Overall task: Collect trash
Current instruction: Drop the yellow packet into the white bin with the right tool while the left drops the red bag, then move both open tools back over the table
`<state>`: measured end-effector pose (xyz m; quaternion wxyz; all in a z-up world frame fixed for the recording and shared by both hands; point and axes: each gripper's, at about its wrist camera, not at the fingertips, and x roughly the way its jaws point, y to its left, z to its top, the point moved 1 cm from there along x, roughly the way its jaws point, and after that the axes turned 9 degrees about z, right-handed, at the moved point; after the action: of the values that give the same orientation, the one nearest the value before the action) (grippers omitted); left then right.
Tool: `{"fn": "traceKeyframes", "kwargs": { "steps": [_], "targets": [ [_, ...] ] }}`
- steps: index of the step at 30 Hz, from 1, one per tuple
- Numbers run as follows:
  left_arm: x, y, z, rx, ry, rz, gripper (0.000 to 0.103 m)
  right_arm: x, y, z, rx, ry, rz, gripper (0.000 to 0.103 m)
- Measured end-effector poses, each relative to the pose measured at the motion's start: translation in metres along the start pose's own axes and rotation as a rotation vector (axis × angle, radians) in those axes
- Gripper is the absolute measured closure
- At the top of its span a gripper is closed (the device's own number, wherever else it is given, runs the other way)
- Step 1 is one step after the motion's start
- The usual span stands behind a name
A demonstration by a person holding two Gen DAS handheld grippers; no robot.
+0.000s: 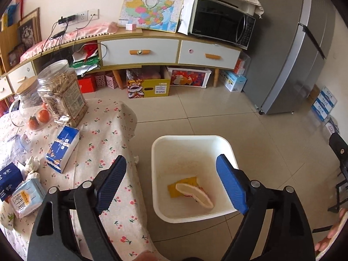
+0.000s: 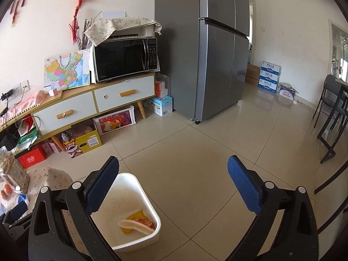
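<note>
- The tiled floor [image 2: 195,152] is being left bare around the bin on its far and right sides, so wide room is being offered for either arm to swing there; the fridge [image 2: 217,54] and cabinet [image 1: 174,50] are standing well apart from it.
- The table [image 1: 113,130], draped in a cherry-print cloth, is being kept just beside the bin, seemingly so that rubbish can be carried over its edge and dropped straight down; the cloth is hanging close to the bin's left wall.
- The white bin [image 1: 158,152] is being used open-topped on the floor, and a yellow wrapper [image 1: 174,190] and a pale, curved food container [image 1: 195,194] are already lying at its bottom.
- The left gripper [image 1: 171,184] is being held over the bin's mouth with its blue pads spread wide and nothing between them.
- The right gripper [image 2: 174,187] is being held above the floor just right of the bin, its pads likewise wide apart and holding nothing.
- More rubbish is judged to be waiting on the table: crumpled tissue [image 1: 32,165] is lying near the left edge among a blue box [image 1: 63,150] and a tissue packet [image 1: 25,198], though the distortion there is making it hard to tell what else is trash.
- The jar [image 1: 61,91] and oranges [image 1: 39,117] are being kept farther back.
</note>
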<state>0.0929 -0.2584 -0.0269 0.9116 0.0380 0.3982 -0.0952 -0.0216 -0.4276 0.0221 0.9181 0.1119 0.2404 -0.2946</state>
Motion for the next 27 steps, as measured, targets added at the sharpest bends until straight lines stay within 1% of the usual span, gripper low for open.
{"fn": "traceKeyframes", "kwargs": {
  "steps": [2,8,12,20,27],
  "targets": [
    [-0.005,0.012,0.0,-0.014,-0.011,0.035,0.015,-0.004,0.015,-0.004,-0.037,-0.005,0.015,0.007],
    [-0.018,0.055,-0.006,-0.054,-0.032,0.11,0.014,-0.019,0.056,-0.015,-0.107,-0.025,0.077,0.007],
    [-0.026,0.086,-0.014,-0.081,-0.049,0.155,0.014,-0.026,0.084,-0.022,-0.151,-0.019,0.119,0.007],
    [-0.041,0.139,-0.027,-0.141,-0.061,0.204,0.014,-0.043,0.139,-0.042,-0.251,-0.031,0.2,0.007],
    [-0.045,0.177,-0.037,-0.177,-0.048,0.246,0.014,-0.055,0.178,-0.058,-0.308,-0.027,0.252,0.007]
  ]
}}
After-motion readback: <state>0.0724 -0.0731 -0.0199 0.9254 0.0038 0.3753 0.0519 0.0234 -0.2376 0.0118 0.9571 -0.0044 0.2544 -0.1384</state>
